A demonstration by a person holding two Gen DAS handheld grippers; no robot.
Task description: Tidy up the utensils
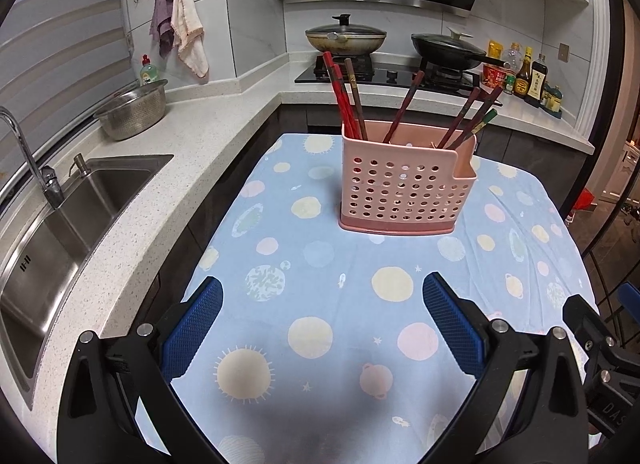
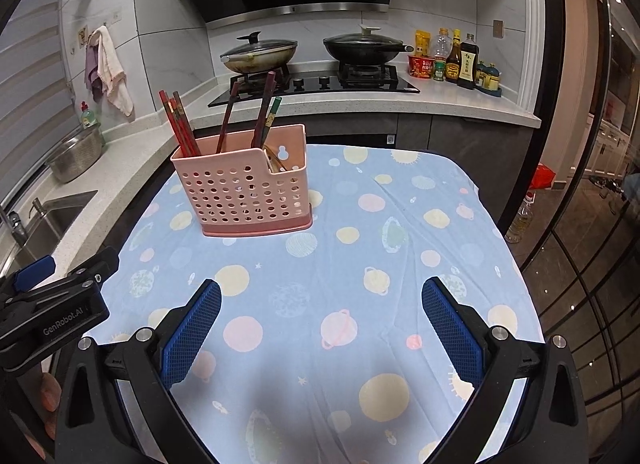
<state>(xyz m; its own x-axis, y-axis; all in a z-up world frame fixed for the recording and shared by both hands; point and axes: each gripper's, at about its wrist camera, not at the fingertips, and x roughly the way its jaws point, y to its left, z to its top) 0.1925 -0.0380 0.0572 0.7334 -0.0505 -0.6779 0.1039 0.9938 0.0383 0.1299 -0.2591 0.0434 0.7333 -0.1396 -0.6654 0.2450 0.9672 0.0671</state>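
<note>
A pink perforated utensil holder [image 1: 404, 184] stands upright on a table with a blue planet-print cloth [image 1: 320, 272]. Several red, brown and green chopsticks [image 1: 348, 104] stand in it, leaning left and right. It also shows in the right wrist view [image 2: 244, 192], with the chopsticks [image 2: 182, 128] and something pale in its small side compartment. My left gripper [image 1: 322, 296] is open and empty, low over the near part of the cloth. My right gripper [image 2: 320, 298] is open and empty, to the right of the holder. The left gripper's body shows at the right view's left edge [image 2: 60, 304].
A steel sink [image 1: 60, 232] with a tap and a metal colander [image 1: 134, 110] are on the counter at left. Two lidded pans [image 1: 346, 38] sit on the stove behind. Sauce bottles [image 2: 460, 58] stand at the back right. Glass doors are at right.
</note>
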